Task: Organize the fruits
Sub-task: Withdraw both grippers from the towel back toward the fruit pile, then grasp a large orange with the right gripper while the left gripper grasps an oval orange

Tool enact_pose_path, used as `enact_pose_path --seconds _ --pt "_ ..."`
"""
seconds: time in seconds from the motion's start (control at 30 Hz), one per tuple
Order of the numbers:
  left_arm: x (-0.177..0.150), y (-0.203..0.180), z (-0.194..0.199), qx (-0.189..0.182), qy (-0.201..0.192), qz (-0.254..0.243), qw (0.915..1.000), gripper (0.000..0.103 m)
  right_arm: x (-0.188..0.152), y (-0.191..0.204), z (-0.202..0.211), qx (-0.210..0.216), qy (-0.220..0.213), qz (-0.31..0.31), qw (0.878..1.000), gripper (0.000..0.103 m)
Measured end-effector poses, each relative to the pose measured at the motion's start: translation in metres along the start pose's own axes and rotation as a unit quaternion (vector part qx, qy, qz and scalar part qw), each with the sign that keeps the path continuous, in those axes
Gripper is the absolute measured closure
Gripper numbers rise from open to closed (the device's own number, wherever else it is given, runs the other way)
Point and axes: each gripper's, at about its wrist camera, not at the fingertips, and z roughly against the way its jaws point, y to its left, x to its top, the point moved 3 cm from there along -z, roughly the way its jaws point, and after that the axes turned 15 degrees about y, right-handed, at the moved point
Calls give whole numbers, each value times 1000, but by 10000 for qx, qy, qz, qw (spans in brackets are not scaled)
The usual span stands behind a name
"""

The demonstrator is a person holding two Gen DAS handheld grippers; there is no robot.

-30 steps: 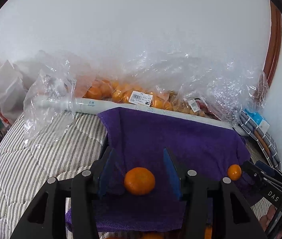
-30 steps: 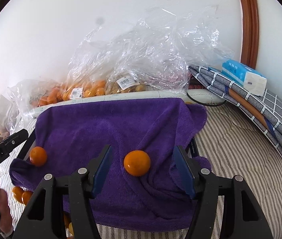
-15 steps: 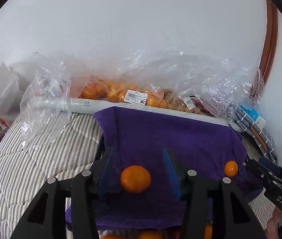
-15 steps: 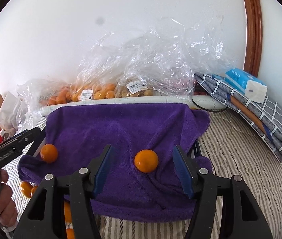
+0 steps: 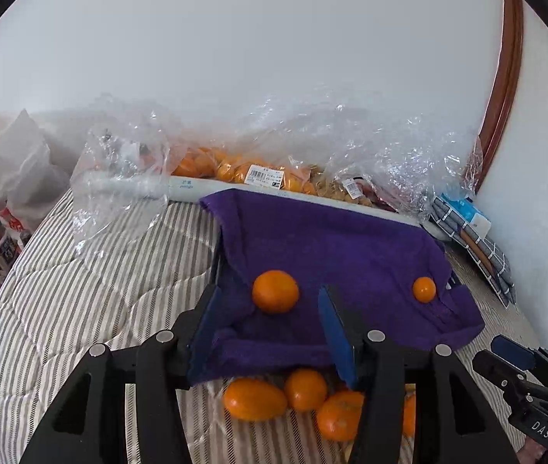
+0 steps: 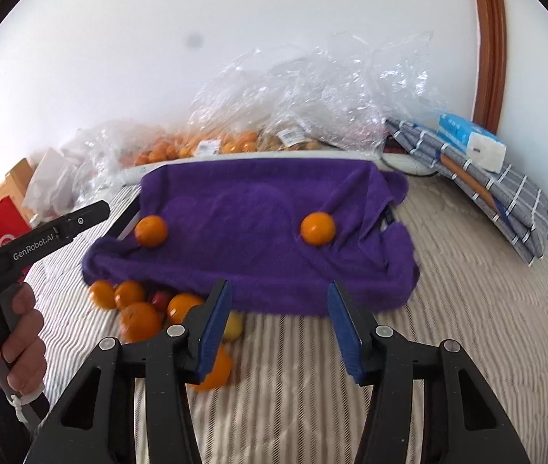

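Two oranges [image 6: 151, 231] on purple towel [image 6: 243, 208], both tongs [image 6: 279, 324] open, empty.

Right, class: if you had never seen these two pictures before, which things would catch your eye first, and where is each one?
The purple towel spread over the striped bedding dominates, with two oranges sitting on it, one near its left edge and one right of centre. A loose heap of oranges lies on the bedding at the towel's near left corner. Behind it, crinkled clear plastic bags of fruit line the white wall.
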Motion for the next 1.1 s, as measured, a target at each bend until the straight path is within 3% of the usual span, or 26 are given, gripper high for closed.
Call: enact_pose_path --seconds 0.1,0.27,0.37,0.53,0.67,0.77,1.1 --pt "-16 16 10 46 -9 51 10000 47 -15 18 -2 220 106 179 9995 51" --pt "-41 34 12 111 -13 73 9999 46 -30 39 -19 341 409 386 9978 51" --pt "-44 39 12 241 4 119 9996 46 -36 44 -32 259 604 423 9969 51" --pt "-44 43 12 133 -19 229 9996 46 -36 46 -50 136 899 433 9949 51" --pt "-45 42 10 157 12 209 9997 46 -34 49 -54 97 916 512 9944 51" --pt "-45 41 10 216 -18 165 9996 46 -34 51 -54 12 873 575 9945 61" --pt "-48 37 -1 128 269 65 9995 46 -42 30 -35 29 682 396 9969 62"
